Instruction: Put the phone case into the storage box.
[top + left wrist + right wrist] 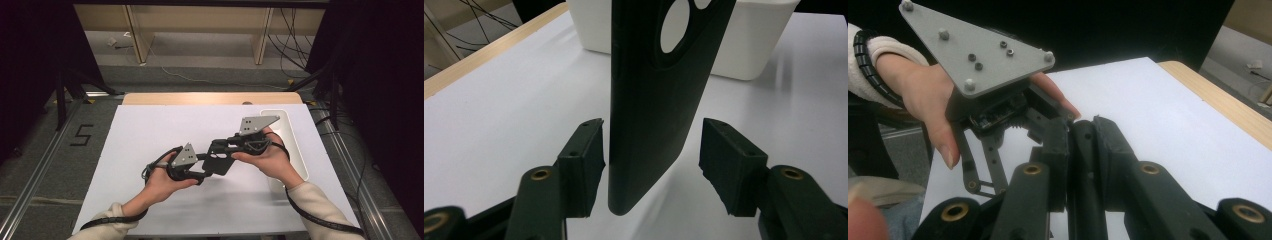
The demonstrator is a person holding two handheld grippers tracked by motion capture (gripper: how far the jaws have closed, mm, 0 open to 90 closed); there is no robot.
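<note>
Black plastic phone case (218, 161) with a round camera cut-out is held above the white table (150, 150) — clamped edgewise by the right tool (1083, 160). Its lower end is flanked by the left tool (651, 165), whose jaws are spread apart. White rectangular bin (295, 145) is seen beyond.

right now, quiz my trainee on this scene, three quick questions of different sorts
1. True or false: the left tool has shut on the black phone case.
2. Which tool grips the case? A) left B) right C) neither
3. Fill in: the white bin stands at the table's ____ edge, seen from the high view.

Key:
1. False; its jaws stand apart either side of the case.
2. B; the right tool is clamped on the case's edge.
3. Right.
</note>
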